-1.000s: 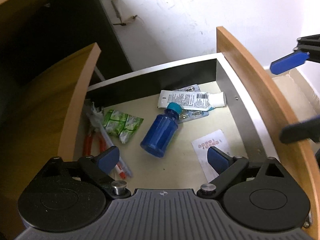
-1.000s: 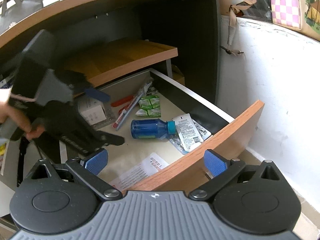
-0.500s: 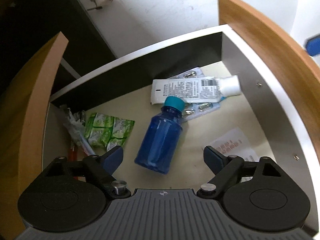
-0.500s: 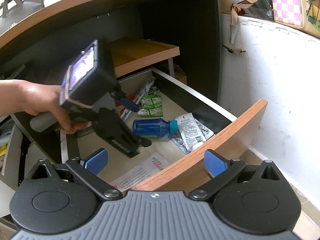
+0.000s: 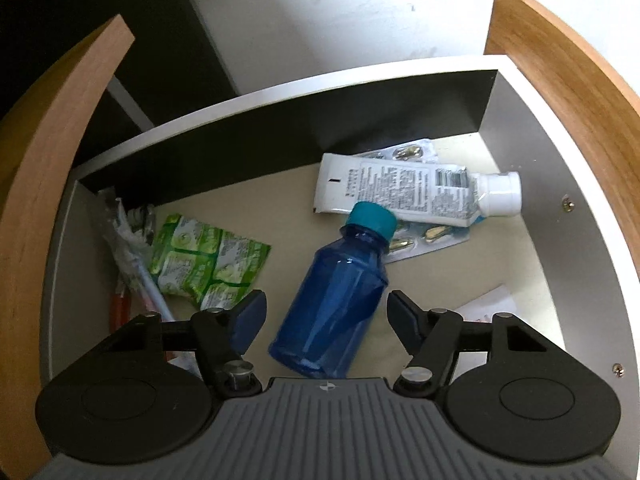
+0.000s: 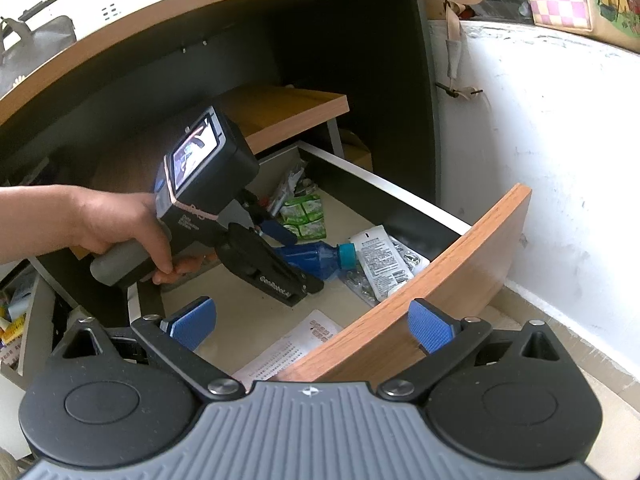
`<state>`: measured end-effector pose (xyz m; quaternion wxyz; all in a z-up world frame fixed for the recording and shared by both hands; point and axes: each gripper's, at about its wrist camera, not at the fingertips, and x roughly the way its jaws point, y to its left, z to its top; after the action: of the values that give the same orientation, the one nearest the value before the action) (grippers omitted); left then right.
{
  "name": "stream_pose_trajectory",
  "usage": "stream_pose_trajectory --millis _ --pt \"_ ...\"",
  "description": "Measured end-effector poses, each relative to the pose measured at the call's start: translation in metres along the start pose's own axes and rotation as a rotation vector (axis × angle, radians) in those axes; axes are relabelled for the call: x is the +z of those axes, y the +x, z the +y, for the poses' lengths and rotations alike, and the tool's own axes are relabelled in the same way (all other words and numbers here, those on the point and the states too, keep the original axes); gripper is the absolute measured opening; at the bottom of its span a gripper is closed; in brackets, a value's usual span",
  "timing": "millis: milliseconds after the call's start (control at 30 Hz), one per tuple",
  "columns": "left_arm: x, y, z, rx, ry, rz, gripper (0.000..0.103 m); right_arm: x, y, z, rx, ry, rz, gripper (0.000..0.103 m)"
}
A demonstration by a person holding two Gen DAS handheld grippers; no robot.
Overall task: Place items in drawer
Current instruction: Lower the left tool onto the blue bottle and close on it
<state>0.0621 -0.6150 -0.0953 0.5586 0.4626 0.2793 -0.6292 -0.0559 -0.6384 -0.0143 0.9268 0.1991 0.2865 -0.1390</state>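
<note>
A blue bottle (image 5: pixel 334 300) with a teal cap lies on the floor of the open drawer (image 5: pixel 280 116); it also shows in the right wrist view (image 6: pixel 312 258). My left gripper (image 5: pixel 326 316) is open with its fingers on either side of the bottle's lower body, not closed on it; it also shows in the right wrist view (image 6: pixel 294 258). A white tube (image 5: pixel 416 194) lies over blister packs (image 5: pixel 424 236) beyond the cap. My right gripper (image 6: pixel 312 326) is open and empty, outside the drawer's wooden front panel (image 6: pixel 420 300).
Green sachets (image 5: pixel 208 260), wrapped sticks and red pens (image 5: pixel 132 264) lie at the drawer's left. A printed paper (image 6: pixel 292 350) lies near the front. A wooden shelf (image 6: pixel 280 110) sits above the drawer. A white wall (image 6: pixel 560 160) stands at the right.
My left gripper has moved down into the drawer and its fingers now straddle the blue bottle. The right gripper has stayed outside the drawer front.
</note>
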Motion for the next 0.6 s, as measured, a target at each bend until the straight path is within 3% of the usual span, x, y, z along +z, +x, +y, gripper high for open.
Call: stream_pose_trajectory --millis 167,300,600 --pt "-0.007 0.002 0.000 -0.013 -0.009 0.004 0.051 0.000 0.001 0.002 -0.007 0.000 -0.001 0.103" --pt "-0.015 -0.006 0.001 -0.037 -0.044 -0.025 0.049 -0.001 0.001 0.003 -0.019 -0.009 -0.001 0.103" --pt "-0.026 -0.036 -0.003 -0.009 -0.099 -0.067 0.045 -0.001 -0.002 0.006 -0.014 -0.019 -0.019 0.103"
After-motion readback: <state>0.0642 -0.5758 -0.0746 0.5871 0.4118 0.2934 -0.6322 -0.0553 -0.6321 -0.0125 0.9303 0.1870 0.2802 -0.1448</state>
